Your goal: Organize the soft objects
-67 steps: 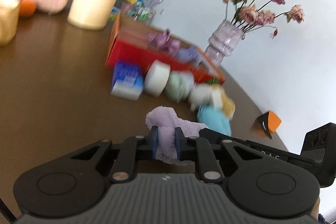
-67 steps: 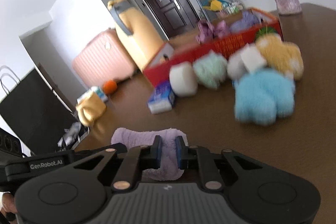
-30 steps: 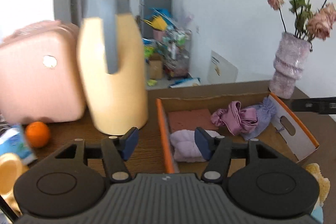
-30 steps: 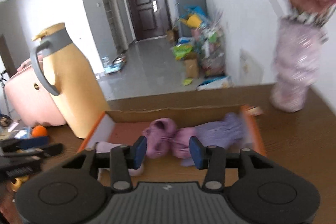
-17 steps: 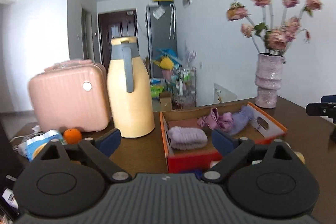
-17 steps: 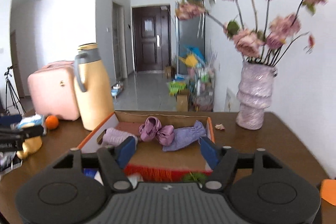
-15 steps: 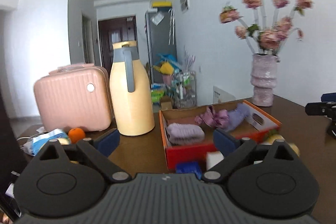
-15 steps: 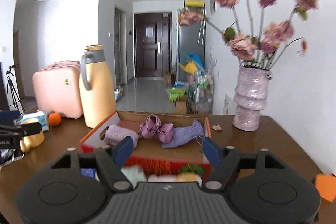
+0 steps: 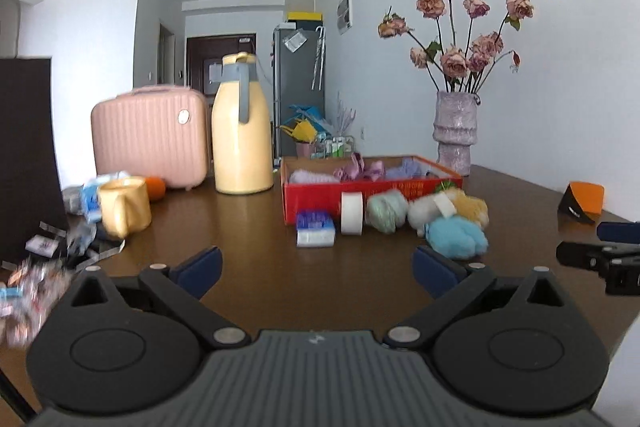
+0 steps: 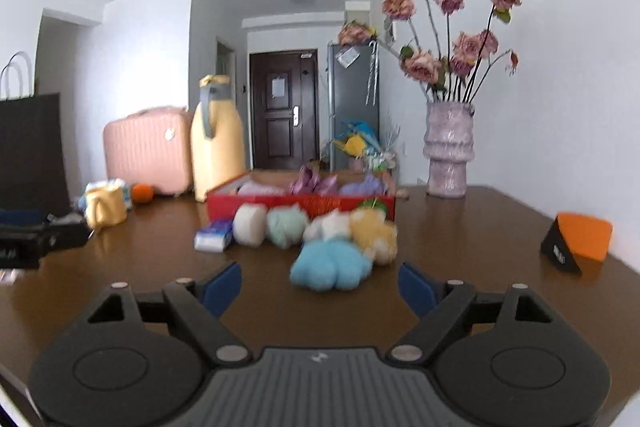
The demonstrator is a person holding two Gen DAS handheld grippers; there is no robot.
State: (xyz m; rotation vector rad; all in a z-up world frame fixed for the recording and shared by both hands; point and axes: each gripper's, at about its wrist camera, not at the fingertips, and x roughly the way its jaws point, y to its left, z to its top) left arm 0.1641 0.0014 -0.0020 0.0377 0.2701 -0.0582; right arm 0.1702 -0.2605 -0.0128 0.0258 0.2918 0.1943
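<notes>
Since 2.2 s ago: both grippers then pinched one lavender cloth between them; now that cloth lies at the left end of the red box (image 9: 370, 197), and both units have pulled back low over the brown table (image 9: 256, 267).

Left gripper (image 9: 318, 269): jaws spread wide, nothing between them. Right gripper (image 10: 320, 287): jaws likewise spread wide, empty.

Left to right in the left wrist view: yellow mug (image 9: 122, 205) and orange (image 9: 155, 187) at far left, pink case (image 9: 150, 139), yellow thermos (image 9: 241, 143), then the box. In the box: lavender cloth (image 9: 312, 177), pink-mauve bow (image 9: 362, 169), pale purple pouch (image 9: 408, 167) (edges soft with blur).

In a row just in front of the box, on the table: blue-white packet (image 9: 315, 227), white roll (image 9: 352, 213), mint puff (image 9: 386, 211), white plush (image 9: 430, 211), yellow plush (image 9: 470, 209), and nearest, the sky-blue plush (image 9: 456, 237), fluffy and rounded. Vase of dried roses (image 9: 456, 131) stands far right; an orange-black card (image 9: 582, 201) near the right edge.
</notes>
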